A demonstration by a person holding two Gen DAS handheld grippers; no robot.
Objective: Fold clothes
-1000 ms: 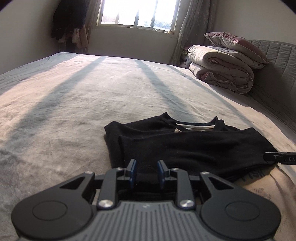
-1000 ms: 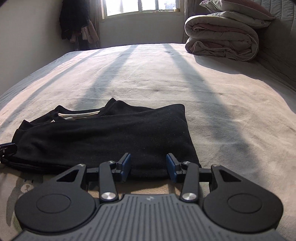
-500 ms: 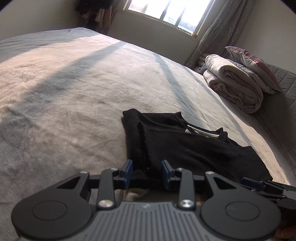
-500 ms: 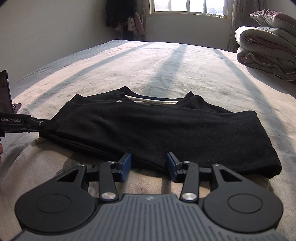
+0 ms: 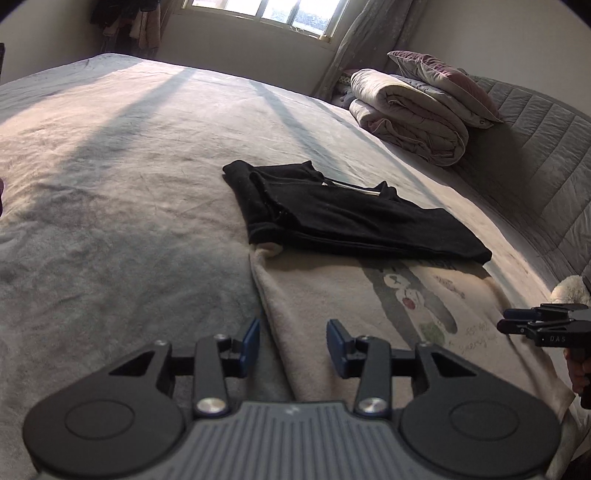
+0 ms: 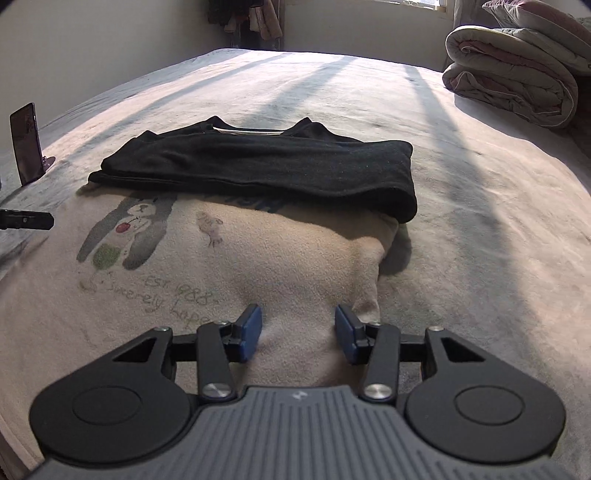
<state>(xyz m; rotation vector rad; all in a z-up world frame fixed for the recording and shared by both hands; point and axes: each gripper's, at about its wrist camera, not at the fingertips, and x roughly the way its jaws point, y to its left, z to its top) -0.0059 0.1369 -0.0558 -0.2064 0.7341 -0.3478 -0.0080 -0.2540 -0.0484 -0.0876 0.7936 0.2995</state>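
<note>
A folded black garment (image 5: pixel 343 214) (image 6: pixel 266 166) lies on the far end of a cream fleece garment (image 5: pixel 369 306) (image 6: pixel 229 258) with a cartoon print, spread flat on the bed. My left gripper (image 5: pixel 291 339) hovers over the cream garment's left edge, well short of the black one; its jaws are opening and hold nothing. My right gripper (image 6: pixel 297 330) sits over the cream garment's near right part, jaws opening, cloth below them but not pinched. The right gripper's tips (image 5: pixel 517 321) show at the right of the left wrist view, and the left gripper's tip (image 6: pixel 29 220) at the left of the right wrist view.
A grey blanket covers the bed (image 5: pixel 129 184). A rolled duvet (image 5: pixel 410 118) (image 6: pixel 513 85) and a pillow (image 5: pixel 443 81) sit by the padded headboard (image 5: pixel 535 155). A phone (image 6: pixel 26 142) stands on a holder at the bed's left edge. Clothes hang beside the window (image 5: pixel 280 14).
Both grippers have drawn back from the black garment, which now lies farther off, uncovering the cream printed garment below. Both pairs of jaws stand wider than before.
</note>
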